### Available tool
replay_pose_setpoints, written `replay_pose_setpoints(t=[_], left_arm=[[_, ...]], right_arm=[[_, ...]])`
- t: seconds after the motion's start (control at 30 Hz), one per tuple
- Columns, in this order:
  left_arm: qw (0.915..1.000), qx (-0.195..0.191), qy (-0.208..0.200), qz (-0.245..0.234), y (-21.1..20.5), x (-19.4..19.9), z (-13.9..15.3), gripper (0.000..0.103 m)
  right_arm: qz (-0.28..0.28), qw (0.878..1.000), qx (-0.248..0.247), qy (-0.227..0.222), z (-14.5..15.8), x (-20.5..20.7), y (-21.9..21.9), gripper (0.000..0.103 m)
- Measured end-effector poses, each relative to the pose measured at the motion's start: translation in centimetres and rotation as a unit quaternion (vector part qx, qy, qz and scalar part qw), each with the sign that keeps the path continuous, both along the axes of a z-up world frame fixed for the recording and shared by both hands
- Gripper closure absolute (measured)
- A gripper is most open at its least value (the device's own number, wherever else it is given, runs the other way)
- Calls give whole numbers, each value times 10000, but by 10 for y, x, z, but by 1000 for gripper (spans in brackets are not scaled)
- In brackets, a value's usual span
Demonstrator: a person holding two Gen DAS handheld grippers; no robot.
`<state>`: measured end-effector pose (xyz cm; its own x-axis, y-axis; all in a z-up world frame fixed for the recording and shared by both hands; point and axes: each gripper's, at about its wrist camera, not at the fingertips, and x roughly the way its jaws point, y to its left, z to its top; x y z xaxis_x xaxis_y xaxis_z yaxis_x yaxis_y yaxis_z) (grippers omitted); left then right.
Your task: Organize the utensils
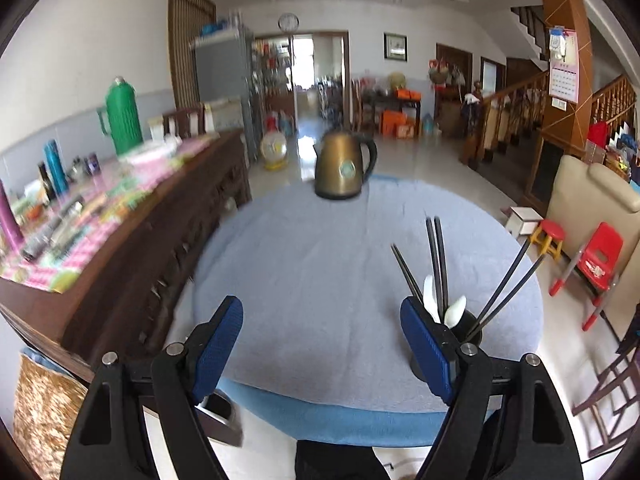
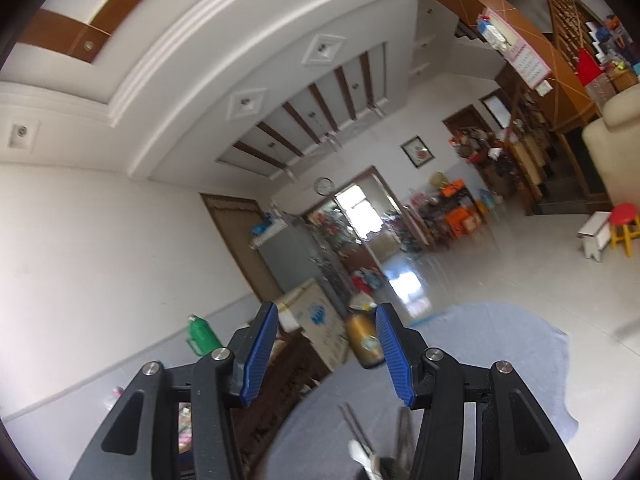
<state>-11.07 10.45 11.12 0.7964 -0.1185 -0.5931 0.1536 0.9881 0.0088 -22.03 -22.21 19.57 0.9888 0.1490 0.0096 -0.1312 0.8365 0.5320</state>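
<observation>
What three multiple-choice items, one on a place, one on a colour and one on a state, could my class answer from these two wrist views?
1. Where is the kettle?
A. far side of the table
B. floor
C. sideboard

2. What colour are the spoons in the black holder?
A. red
B. white
C. green

3. How is the left gripper?
A. shut on chopsticks
B. open, nothing between its pads
C. shut on the kettle

Answers: 1 A, it stands on the blue cloth's far edge. 2 B, pale spoons beside dark chopsticks. 3 B, only cloth shows between the pads.
</observation>
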Motion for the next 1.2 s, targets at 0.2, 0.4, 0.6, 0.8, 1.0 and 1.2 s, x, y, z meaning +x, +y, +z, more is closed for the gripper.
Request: replay_pose_setpoints(t=[0.2, 0.4, 0.6, 0.8, 1.0, 1.2], left_arm=[[9996, -158, 46, -226, 2, 8, -10, 22], [9996, -176, 142, -159, 20, 20, -9, 22], [9997, -96, 196, -110, 24, 23, -9, 22], [9997, -68, 226, -11, 19, 32, -7, 22], [9990, 24, 300, 322, 17, 55, -15, 22], [9957, 94, 621, 678, 11, 85, -37, 22]], right_arm=[[-180, 9996, -27, 208, -14, 16, -2, 49], [-336, 9987, -58, 370, -18, 35, -8, 49], [-505, 9971, 110, 565, -24, 45, -26, 49], [-418, 9966, 153, 688, -33, 63, -33, 49], [-236, 9950, 247, 938, -51, 92, -53, 49], [-47, 9897, 389, 1374, -73, 129, -92, 49]])
